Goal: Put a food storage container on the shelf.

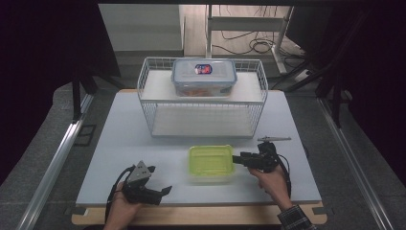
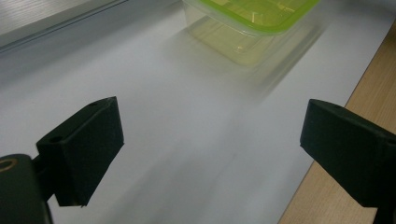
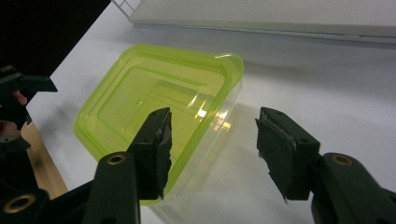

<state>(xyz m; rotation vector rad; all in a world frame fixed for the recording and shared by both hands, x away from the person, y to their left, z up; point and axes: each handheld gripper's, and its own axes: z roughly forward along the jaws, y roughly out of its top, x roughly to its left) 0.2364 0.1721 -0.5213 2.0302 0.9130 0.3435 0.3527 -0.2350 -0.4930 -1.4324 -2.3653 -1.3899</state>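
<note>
Our right gripper sits at the green-lidded container's right end, jaws apart astride its corner, not clamped; left gripper open, farther off.

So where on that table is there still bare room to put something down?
The widest bare patch is the white table left of the green-lidded box, between the wire basket and the left gripper. A narrower strip lies right of the basket. It is crowded where the right gripper meets the box.
</note>
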